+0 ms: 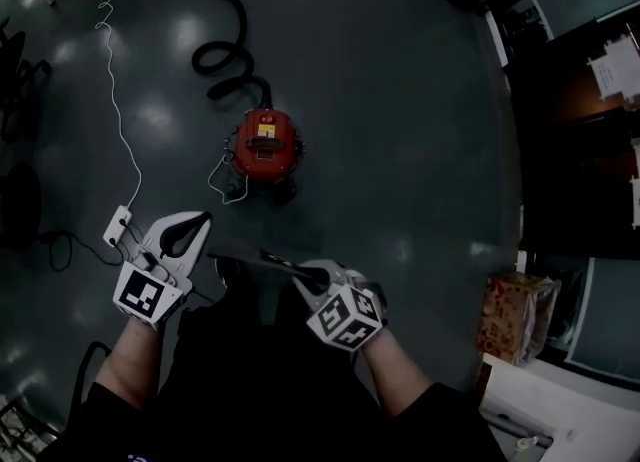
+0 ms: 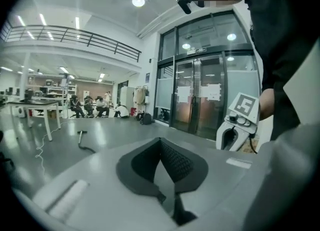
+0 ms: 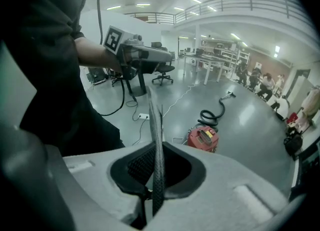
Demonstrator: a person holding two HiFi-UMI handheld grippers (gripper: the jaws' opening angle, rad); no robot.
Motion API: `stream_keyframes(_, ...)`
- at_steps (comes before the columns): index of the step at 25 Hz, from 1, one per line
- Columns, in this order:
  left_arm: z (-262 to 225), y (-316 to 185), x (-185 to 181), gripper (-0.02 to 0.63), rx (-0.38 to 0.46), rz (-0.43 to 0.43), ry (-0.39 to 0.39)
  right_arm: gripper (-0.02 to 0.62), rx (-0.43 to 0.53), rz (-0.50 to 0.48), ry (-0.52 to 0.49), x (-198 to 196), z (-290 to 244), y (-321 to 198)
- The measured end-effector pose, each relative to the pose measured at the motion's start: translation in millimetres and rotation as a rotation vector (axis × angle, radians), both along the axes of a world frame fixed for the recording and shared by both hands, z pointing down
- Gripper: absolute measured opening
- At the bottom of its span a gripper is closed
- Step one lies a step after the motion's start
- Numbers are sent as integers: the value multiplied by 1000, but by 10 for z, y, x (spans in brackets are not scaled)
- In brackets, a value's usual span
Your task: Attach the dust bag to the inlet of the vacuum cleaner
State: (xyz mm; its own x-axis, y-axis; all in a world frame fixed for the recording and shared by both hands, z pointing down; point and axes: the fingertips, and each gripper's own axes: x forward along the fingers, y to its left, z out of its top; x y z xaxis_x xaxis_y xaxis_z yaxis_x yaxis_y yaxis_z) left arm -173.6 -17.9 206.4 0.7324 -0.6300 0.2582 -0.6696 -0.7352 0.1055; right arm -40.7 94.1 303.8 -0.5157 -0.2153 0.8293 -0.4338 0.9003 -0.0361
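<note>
The red vacuum cleaner (image 1: 265, 145) stands on the dark floor ahead of me, its black hose (image 1: 225, 50) coiled behind it. It also shows in the right gripper view as the vacuum cleaner (image 3: 202, 137). My right gripper (image 1: 300, 272) (image 3: 156, 175) is shut on the thin dark edge of the dust bag (image 3: 156, 125), which runs as a dark strip (image 1: 255, 258) toward my left gripper (image 1: 200, 225). The rest of the bag is lost against dark clothing. My left gripper (image 2: 162, 175) has its jaws together, with nothing seen between them. The bag's end near the left gripper (image 3: 132, 57) is unclear.
A white cable (image 1: 115, 80) leads to a power strip (image 1: 117, 225) on the floor at the left. A cardboard box (image 1: 515, 315) stands at the right by dark glass doors (image 2: 200, 100). Several people sit at the hall's far end (image 2: 90, 106).
</note>
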Motion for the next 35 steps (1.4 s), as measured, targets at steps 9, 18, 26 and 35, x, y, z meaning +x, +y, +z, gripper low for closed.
stream_keyframes(9,825,-652,-50,3,-107,-266,-19,26,-73,-107,-43,118,562,-257)
stream_keyframes(18,1394,-1113,429,3,-99,-224,-118,26,-125,-203,-99,423,1241,-466)
stream_keyframes(26,2157,-1597,767,46,-7,-9,-231,26,-113,-220,-89,520,2091,-625)
stream_keyframes(35,3069,-1973,931,144,97,260,-354,26,-116,-204,-116,374,2829,-685)
